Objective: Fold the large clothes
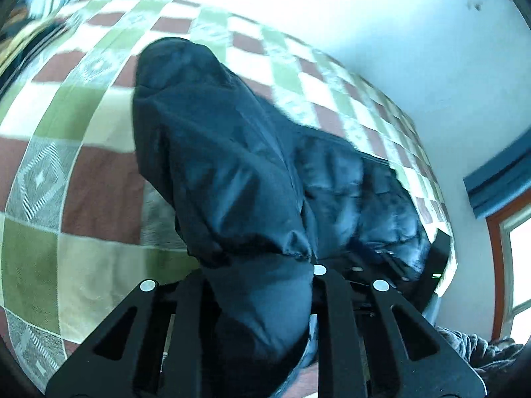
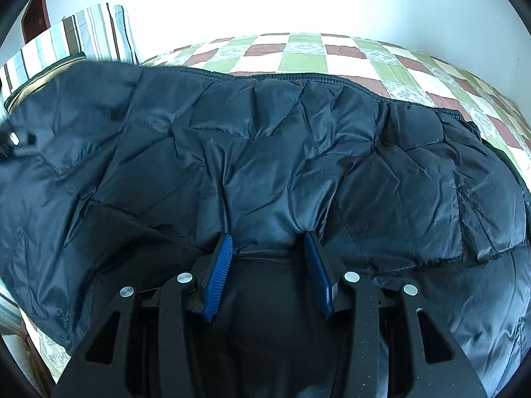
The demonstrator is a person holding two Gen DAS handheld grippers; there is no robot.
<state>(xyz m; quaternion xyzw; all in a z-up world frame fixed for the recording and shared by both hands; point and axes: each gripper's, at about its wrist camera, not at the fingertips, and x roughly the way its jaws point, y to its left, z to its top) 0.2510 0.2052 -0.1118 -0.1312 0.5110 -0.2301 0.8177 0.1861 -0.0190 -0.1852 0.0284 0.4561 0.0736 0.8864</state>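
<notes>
- Two views split the scene: my left camera alone shows a sleeve of the dark jacket lifted off the checked bedspread.
- My left gripper is clenched on that sleeve's cuff; its pads are buried in cloth.
- Sleeve runs lengthwise away from the camera, toward the far edge.
- My right camera alone shows the jacket body lying crosswise on the bed, a striped pillow at far left.
- My right gripper grasps a fold near its nearer edge.

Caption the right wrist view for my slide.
Right gripper pinching a fold of the dark jacket spread over a checked bedspread.
</notes>
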